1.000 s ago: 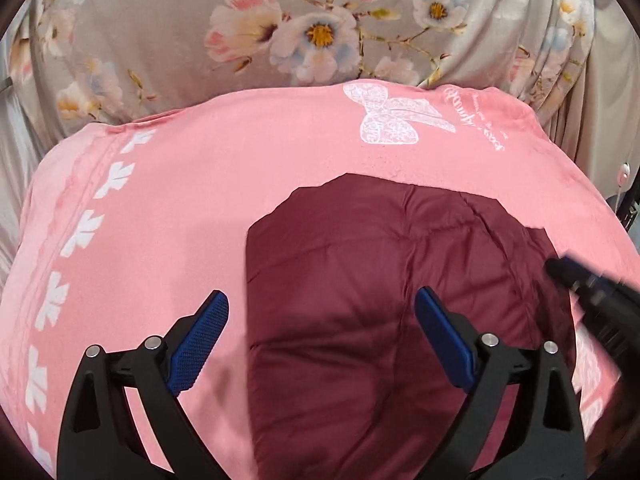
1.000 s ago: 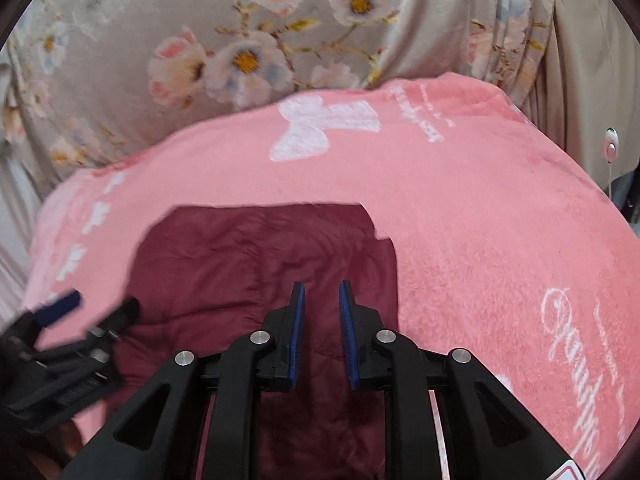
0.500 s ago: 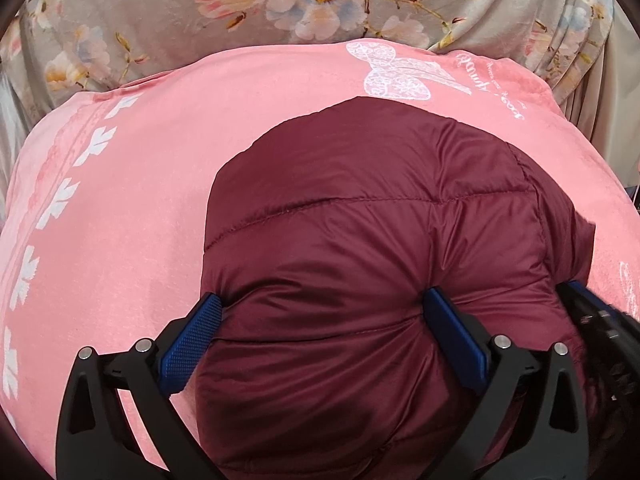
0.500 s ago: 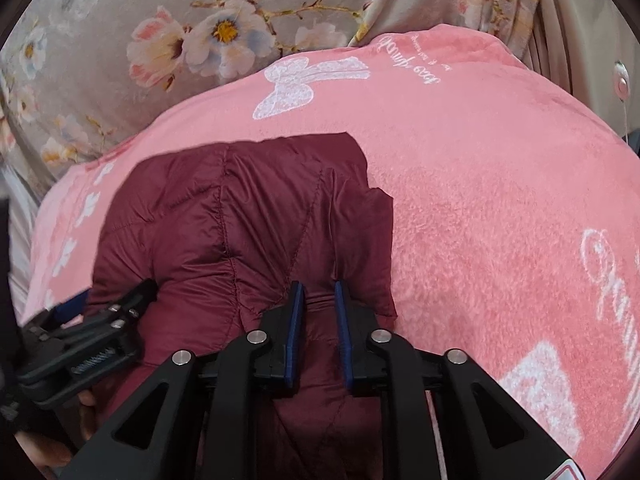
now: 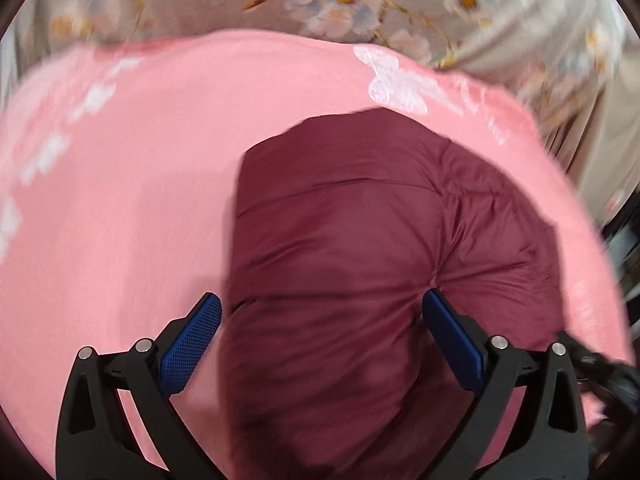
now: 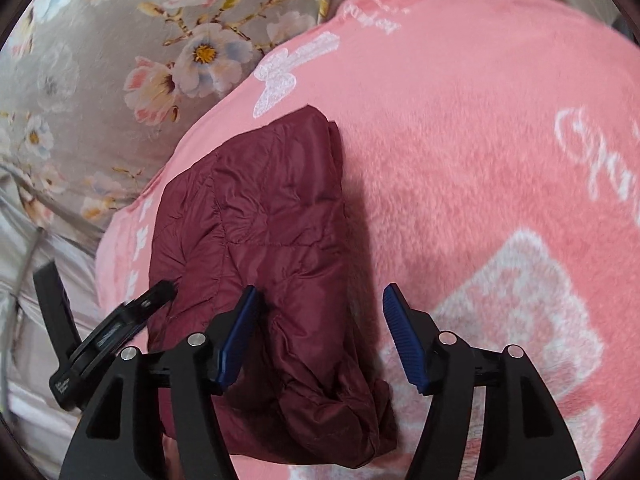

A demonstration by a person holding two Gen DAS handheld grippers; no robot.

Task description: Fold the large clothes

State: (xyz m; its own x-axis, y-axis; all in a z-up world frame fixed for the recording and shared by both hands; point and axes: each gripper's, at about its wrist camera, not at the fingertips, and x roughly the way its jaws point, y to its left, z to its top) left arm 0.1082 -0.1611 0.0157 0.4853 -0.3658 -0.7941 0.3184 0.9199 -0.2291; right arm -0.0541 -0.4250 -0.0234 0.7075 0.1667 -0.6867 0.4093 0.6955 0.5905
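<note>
The right tool is opening, its jaws astride the jacket's near right edge with no pad pressing. The left tool gapes fully apart, straddling the near left part. The jacket lies folded on the pink blanket, long axis running away from both tools, directly ahead and equally near each.

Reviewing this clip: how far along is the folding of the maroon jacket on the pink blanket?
Nearly done, it seems. The maroon jacket lies as a compact bundle on the pink blanket. Neither hand grips it: the left tongs stand wide open around it, and the right tongs are opening, fabric between them but not pinched. Left, perhaps: tidying the rumpled near end.
</note>
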